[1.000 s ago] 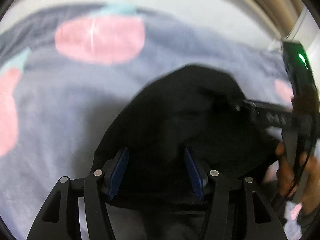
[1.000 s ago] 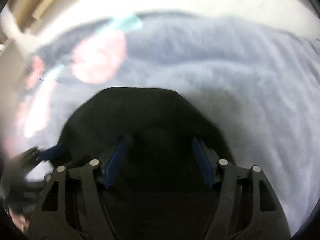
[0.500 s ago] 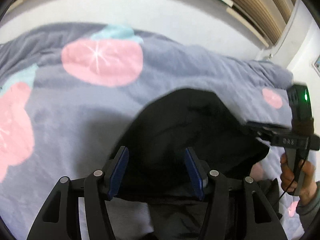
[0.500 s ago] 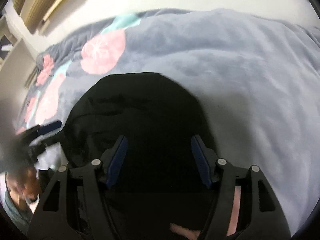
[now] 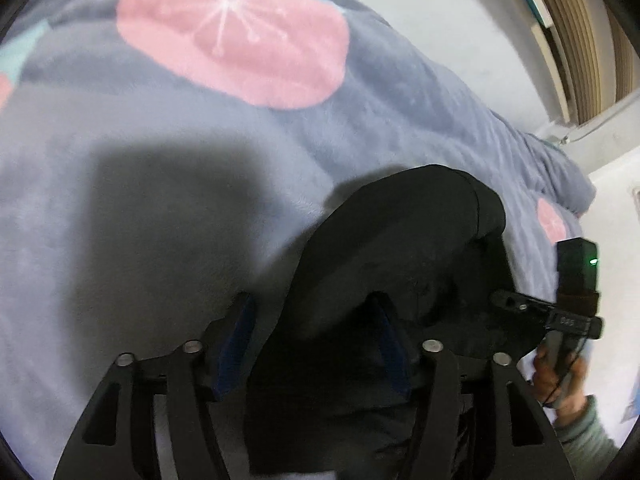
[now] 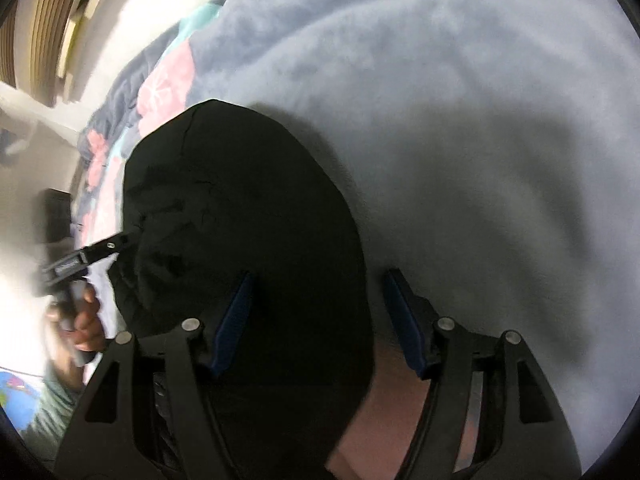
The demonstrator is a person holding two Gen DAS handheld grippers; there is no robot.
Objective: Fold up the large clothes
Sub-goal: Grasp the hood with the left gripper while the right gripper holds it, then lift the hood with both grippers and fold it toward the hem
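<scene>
You're mid-fold: black garment (image 5: pixel 404 264) bunched on grey blanket (image 5: pixel 160 184) on bed. Left tongs (image 5: pixel 312 340) and right tongs (image 6: pixel 320 320) both spreading, cloth between blue pads but no pinch visible, so likely releasing. Next: re-grab free edge, lay over flat.

Black garment (image 5: pixel 400 248) on grey blanket (image 5: pixel 160 160), left gripper (image 5: pixel 314 340) fingers (image 5: pixel 236 336) opening

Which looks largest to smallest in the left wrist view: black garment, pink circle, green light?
1. Black garment, though nearness to the camera enlarges it.
2. Pink circle on the blanket; close in apparent size, so the ranking is unsure.
3. Green light, by far the smallest.
</scene>
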